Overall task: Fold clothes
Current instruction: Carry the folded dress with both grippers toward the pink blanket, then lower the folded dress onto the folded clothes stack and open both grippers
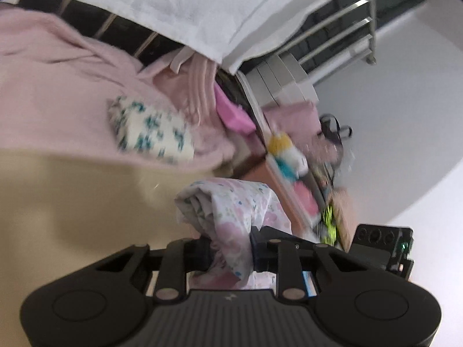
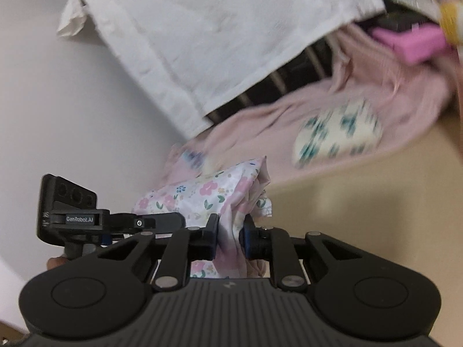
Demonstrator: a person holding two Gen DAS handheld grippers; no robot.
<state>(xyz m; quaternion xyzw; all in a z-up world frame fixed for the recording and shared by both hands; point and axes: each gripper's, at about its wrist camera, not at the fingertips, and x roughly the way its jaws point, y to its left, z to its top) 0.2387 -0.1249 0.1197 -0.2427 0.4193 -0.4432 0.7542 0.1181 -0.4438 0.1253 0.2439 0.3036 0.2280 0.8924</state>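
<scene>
both pinching the floral garment: left gripper, right gripper. bunched cloth could slip loose toward twelve o'clock, spoiling the fold.

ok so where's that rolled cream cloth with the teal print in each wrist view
Left wrist view: the teal-print roll lies left of centre, on the pink garment.
Right wrist view: it lies right of centre, on the same garment.
Shared landmark: the white cloth hanging across the top of both.
</scene>
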